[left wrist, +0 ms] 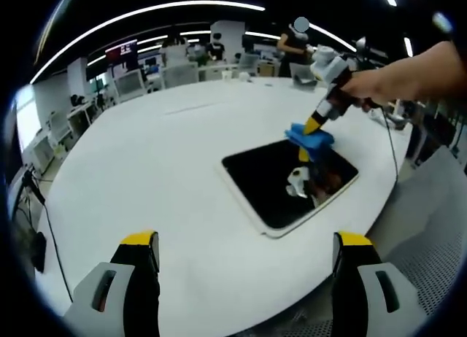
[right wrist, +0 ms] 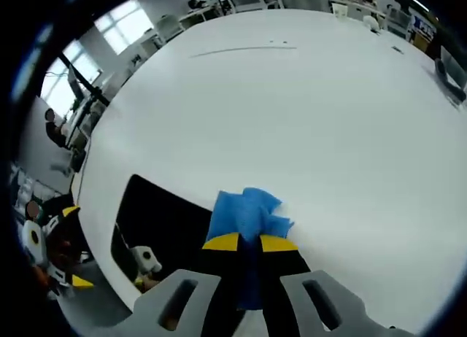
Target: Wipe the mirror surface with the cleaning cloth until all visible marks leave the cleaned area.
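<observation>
In the left gripper view, the left tool (left wrist: 244,260) hung above the near edge of the round white table (left wrist: 168,155), its two yellow-tipped grey jaws spread wide apart with nothing between them. Farther out, a dark rectangular mirror with a white frame (left wrist: 288,180) lay flat. The right tool (left wrist: 314,125), held by a person's hand (left wrist: 368,85), pressed a crumpled blue cleaning cloth (left wrist: 310,138) onto the mirror's far edge.
</observation>
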`<state>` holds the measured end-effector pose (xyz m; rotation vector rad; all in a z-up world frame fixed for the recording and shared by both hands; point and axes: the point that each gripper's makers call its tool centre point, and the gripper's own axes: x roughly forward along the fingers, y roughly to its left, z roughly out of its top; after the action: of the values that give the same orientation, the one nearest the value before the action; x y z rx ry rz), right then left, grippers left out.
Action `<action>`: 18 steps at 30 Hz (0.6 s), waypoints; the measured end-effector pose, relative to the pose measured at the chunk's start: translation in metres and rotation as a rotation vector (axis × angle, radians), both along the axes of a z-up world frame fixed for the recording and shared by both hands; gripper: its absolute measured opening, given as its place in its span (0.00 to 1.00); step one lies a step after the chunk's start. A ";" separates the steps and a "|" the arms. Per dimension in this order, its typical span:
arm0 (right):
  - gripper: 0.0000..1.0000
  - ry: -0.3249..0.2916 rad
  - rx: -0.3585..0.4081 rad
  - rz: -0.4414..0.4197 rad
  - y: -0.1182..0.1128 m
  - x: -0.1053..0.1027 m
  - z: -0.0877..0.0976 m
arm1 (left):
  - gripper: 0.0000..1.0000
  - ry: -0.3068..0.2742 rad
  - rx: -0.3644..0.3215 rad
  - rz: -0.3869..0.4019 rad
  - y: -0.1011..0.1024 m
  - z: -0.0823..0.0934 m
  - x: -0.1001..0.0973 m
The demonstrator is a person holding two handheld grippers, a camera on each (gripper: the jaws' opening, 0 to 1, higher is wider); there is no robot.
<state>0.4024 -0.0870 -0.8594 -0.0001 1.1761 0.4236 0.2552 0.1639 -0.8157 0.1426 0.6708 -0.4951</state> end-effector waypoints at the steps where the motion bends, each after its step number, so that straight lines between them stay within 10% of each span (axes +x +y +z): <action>1: 0.03 -0.002 -0.002 0.002 0.000 0.000 0.000 | 0.99 0.004 -0.003 -0.001 0.000 -0.001 0.000; 18: 0.03 -0.002 -0.001 0.018 0.001 -0.003 0.002 | 0.99 0.004 0.014 -0.017 -0.002 -0.002 -0.001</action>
<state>0.3994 -0.0860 -0.8572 -0.0124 1.1752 0.4386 0.2542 0.1620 -0.8173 0.1611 0.6774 -0.5072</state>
